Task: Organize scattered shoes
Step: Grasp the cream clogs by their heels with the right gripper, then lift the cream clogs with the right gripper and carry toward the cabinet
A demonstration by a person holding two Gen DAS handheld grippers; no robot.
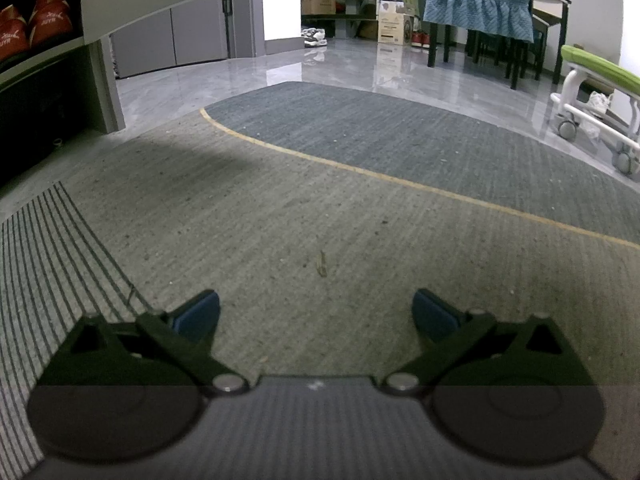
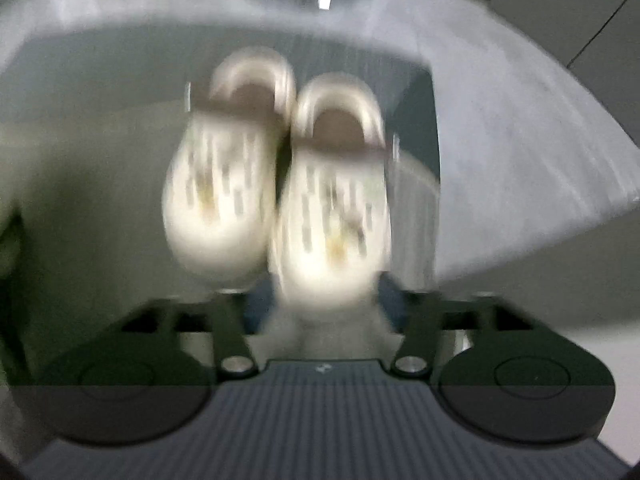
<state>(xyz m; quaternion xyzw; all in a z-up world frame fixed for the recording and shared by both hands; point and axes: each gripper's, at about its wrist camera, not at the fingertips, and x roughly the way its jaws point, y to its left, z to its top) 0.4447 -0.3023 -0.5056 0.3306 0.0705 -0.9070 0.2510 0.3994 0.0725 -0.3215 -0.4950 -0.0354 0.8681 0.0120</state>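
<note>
White clogs at the right gripper, left gripper idle over the rug.
Right gripper (image 2: 326,300) jaws close on one blurred clog (image 2: 334,200); its mate (image 2: 224,176) touches alongside. Left gripper (image 1: 316,312) jaws wide over the rug (image 1: 320,208).

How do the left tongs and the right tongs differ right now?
The left tongs stand wide open with only rug between them; the right tongs are narrower, flanking the toe of a cream clog. The left view is sharp, the right motion-blurred, so actual contact is unclear. Both have blue pads.
</note>
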